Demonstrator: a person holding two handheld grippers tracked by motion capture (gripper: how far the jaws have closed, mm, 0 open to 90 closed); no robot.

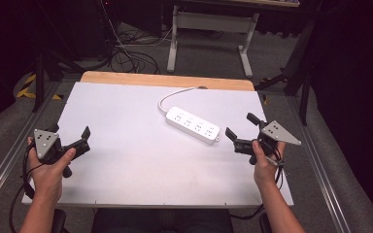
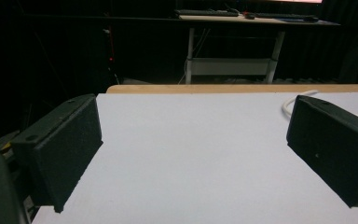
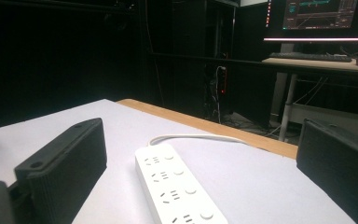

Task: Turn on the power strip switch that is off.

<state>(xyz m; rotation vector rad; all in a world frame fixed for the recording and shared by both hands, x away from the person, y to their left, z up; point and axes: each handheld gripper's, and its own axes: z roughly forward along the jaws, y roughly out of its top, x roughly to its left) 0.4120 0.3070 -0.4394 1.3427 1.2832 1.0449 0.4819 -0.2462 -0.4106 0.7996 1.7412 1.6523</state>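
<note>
White tabletop's right edge: your wide-open right gripper [image 1: 239, 130] faces the power strip [image 1: 193, 124], lying diagonally, left gripper [image 1: 71, 136] open too.

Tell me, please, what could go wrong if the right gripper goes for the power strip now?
The power strip lies at a slant to the open right gripper, so the jaws may catch only a corner and spin it. Its cable curls toward the table's far edge and could drag or snag when the strip is lifted.
</note>
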